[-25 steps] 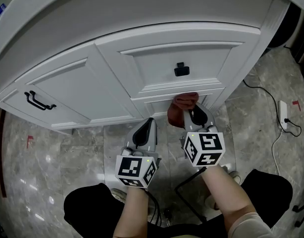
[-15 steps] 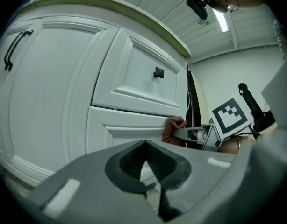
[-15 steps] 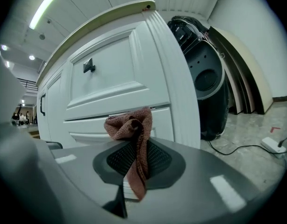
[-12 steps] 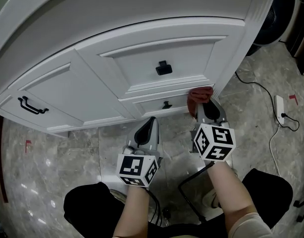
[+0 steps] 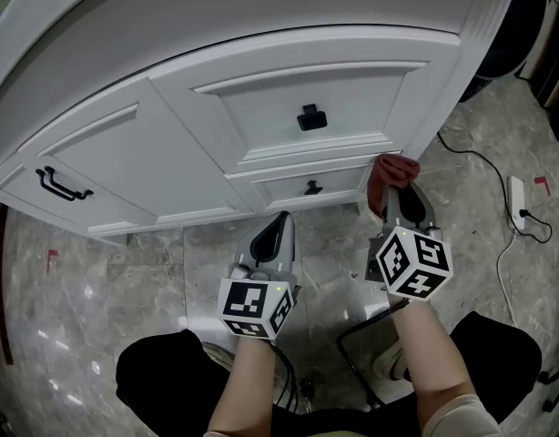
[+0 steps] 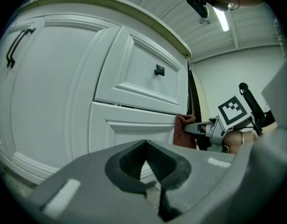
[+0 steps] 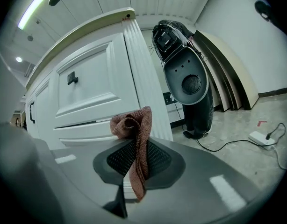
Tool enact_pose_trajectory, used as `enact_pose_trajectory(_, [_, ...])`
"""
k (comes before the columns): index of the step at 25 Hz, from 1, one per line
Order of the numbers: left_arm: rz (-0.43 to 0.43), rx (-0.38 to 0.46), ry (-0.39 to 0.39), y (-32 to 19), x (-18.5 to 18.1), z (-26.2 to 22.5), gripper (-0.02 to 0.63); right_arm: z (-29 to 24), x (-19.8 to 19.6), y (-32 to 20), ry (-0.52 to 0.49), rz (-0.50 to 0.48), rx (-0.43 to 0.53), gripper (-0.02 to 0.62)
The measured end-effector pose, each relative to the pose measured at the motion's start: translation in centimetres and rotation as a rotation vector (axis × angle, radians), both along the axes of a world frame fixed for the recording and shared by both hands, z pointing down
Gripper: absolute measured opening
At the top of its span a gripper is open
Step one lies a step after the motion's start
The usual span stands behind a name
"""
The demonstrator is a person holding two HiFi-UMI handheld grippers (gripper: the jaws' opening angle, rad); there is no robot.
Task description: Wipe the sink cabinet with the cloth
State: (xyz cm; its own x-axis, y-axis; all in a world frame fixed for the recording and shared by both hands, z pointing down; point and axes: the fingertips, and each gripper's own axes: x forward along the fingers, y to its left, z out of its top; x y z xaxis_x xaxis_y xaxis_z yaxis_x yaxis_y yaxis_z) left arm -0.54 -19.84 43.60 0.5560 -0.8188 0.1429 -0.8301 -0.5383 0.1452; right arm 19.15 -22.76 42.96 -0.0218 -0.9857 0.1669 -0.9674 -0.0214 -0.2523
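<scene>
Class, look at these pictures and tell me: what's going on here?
A person holds a gripper in each hand before a white sink cabinet. The right gripper is shut on a reddish-brown cloth, holding it at the right end of the lower drawer, by the cabinet's corner. The left gripper is shut on nothing and hangs low, apart from the cabinet.

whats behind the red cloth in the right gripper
Behind the cloth is the white sink cabinet: its lower drawer front and right corner post. The patch directly behind the cloth is covered, so contact cannot be seen.
</scene>
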Motion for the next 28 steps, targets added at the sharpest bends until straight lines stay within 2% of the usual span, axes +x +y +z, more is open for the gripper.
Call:
enact_pose_trajectory(2, [-0.017, 0.002, -0.01, 0.1, -1.2, 0.1, 0.0, -0.1, -2.3, 0.3, -0.023, -0.057, 0.011, 0.078])
enact_pose_trajectory(5, [-0.05, 0.015, -0.041, 0.1, -3.3, 0.0, 0.0, -0.4, -7.6, 0.5, -0.06, -0.193, 0.024, 0.078])
enact_pose_trajectory(9, [-0.109, 0.014, -0.048, 0.1, -6.4, -0.1, 0.0, 0.2, -15.9, 1.4, -0.041, -0.38, 0.024, 0.078])
enact_pose_trajectory(12, [-0.145, 0.005, -0.052, -0.1, -8.7, 0.1, 0.0, 2.2, -20.3, 1.3, -0.022, -0.459, -0.012, 0.078])
enact_pose_trajectory(20, [-0.197, -0.018, -0.045, -0.4, -13.4, 1.0, 0.0, 6.0, -25.1, -0.7, -0.04, -0.515, -0.089, 0.078])
enact_pose_trajectory(28, [-0.186, -0.035, -0.03, -1.2, -13.3, 2.0, 0.0, 6.9, -23.1, -2.1, -0.074, -0.422, -0.105, 0.078])
